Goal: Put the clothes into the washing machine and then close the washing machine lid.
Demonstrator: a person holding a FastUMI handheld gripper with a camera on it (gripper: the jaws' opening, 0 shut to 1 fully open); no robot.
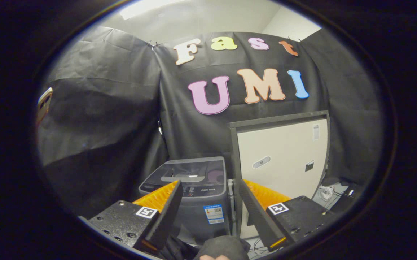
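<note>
One gripper [208, 209], its two fingers spread wide with nothing pressed between them, faces one small top-loading washing machine [190, 195] that stands on the floor against the black booth wall. The machine shows through the gap between the fingers and beyond them. Its single translucent lid [188, 169] lies flat and closed over the tub, so the contents, if any, cannot be told. Just below the fingertips, nearer than the machine, sits one dark bundle of cloth [223, 247], apparently a garment, with a bit of a hand at its lower edge. Beside the machine, on its right, stands one pale cabinet [280, 159] in a dark frame; cables [325, 193] lie on the floor past it. The wide opening suits an approach to either lid or cloth.
</note>
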